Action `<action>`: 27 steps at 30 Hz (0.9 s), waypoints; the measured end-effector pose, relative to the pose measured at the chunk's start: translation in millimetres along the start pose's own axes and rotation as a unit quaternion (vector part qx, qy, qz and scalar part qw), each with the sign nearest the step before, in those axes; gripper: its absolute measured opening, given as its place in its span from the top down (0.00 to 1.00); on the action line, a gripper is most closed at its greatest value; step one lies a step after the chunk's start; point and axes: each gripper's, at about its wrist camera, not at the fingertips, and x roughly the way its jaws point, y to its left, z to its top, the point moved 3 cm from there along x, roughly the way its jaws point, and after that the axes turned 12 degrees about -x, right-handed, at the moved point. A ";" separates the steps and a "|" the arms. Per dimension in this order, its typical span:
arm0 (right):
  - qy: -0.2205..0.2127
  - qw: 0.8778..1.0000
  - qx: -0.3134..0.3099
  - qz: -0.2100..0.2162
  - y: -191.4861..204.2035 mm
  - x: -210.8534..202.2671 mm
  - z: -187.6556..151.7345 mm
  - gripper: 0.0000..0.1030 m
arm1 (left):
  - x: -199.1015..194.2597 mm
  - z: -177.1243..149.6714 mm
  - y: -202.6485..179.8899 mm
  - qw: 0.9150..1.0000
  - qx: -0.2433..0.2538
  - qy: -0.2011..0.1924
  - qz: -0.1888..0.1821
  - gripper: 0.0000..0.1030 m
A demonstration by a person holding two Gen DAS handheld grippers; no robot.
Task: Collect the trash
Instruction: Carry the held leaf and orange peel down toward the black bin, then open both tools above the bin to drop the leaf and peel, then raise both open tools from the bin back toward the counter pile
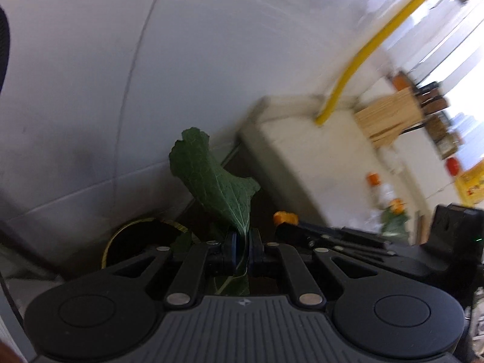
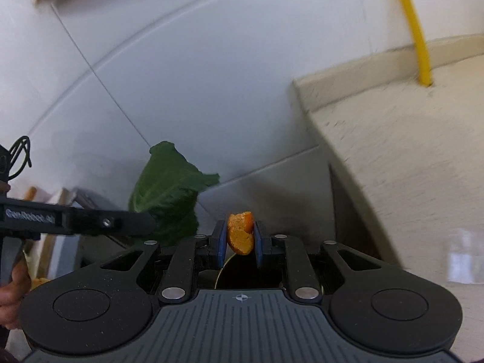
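Note:
My left gripper (image 1: pixel 242 249) is shut on the stalk of a dark green leaf (image 1: pixel 213 181), which stands up above the fingers. My right gripper (image 2: pixel 240 242) is shut on a piece of orange peel (image 2: pixel 240 233). In the left wrist view the right gripper's fingers and the orange peel (image 1: pixel 285 217) show just to the right. In the right wrist view the green leaf (image 2: pixel 169 190) hangs to the left behind the left gripper's arm. A dark round bin with a yellow rim (image 1: pixel 142 242) sits below and left of the leaf, and a dark opening (image 2: pixel 248 272) lies under the peel.
A white tiled wall (image 1: pixel 151 75) fills the background. A pale stone counter (image 2: pixel 393 151) ends at the right, with a yellow pipe (image 2: pixel 414 30) rising from it. A wooden knife block (image 1: pixel 390 118), bottles and jars stand further along the counter. A hand (image 2: pixel 12 296) shows at the left edge.

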 end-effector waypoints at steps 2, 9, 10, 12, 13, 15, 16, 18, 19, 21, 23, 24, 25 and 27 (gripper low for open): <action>0.012 1.000 0.000 -0.001 0.0 12.6 -4.0 0.67 | 11.9 -1.0 10.7 1.000 -0.004 0.011 0.022 0.90; 0.040 0.999 0.010 0.004 -6.5 34.1 -18.7 0.52 | 32.6 -8.9 29.2 0.998 -0.021 0.038 0.055 0.74; 0.042 0.999 0.012 0.004 -6.9 34.9 -20.2 0.52 | 32.3 -10.6 29.8 0.997 -0.022 0.038 0.058 0.74; 0.041 0.999 0.019 0.007 -7.5 33.3 -23.2 0.51 | 30.4 -13.8 28.1 0.997 -0.020 0.036 0.058 0.74; 0.042 0.999 0.021 0.008 -8.2 31.8 -24.7 0.49 | 28.7 -15.1 27.1 0.997 -0.019 0.033 0.060 0.73; 0.041 0.999 0.020 0.006 -10.8 31.2 -24.2 0.48 | 26.6 -16.0 22.3 0.997 -0.012 0.026 0.066 0.73; 0.040 0.999 0.019 0.005 -10.3 28.1 -24.5 0.48 | 24.2 -16.2 19.9 0.997 -0.006 0.021 0.067 0.73; 0.038 0.999 0.020 0.005 -9.4 19.2 -24.3 0.45 | 20.1 -17.0 12.6 0.997 0.007 0.011 0.073 0.71; 0.036 0.999 0.020 0.005 -8.9 15.3 -24.3 0.42 | 18.6 -17.1 9.9 0.997 0.014 0.008 0.074 0.70; 0.030 0.999 0.017 0.003 -7.2 7.2 -24.5 0.39 | 14.9 -18.5 3.0 0.997 0.028 -0.001 0.076 0.68; 0.025 1.000 0.016 0.003 -5.9 0.4 -25.6 0.38 | 14.0 -19.8 -3.9 0.996 0.037 -0.006 0.078 0.67; 0.023 1.000 0.016 0.003 -4.9 -3.2 -26.5 0.38 | 13.5 -20.5 -7.4 0.996 0.041 -0.009 0.078 0.67; 0.021 1.000 0.017 0.004 -4.4 -6.5 -27.4 0.38 | 12.7 -21.2 -10.3 0.996 0.045 -0.010 0.077 0.67; 0.016 1.000 0.018 0.002 -3.1 -14.0 -29.8 0.38 | 10.6 -23.2 -16.7 0.995 0.056 -0.013 0.078 0.67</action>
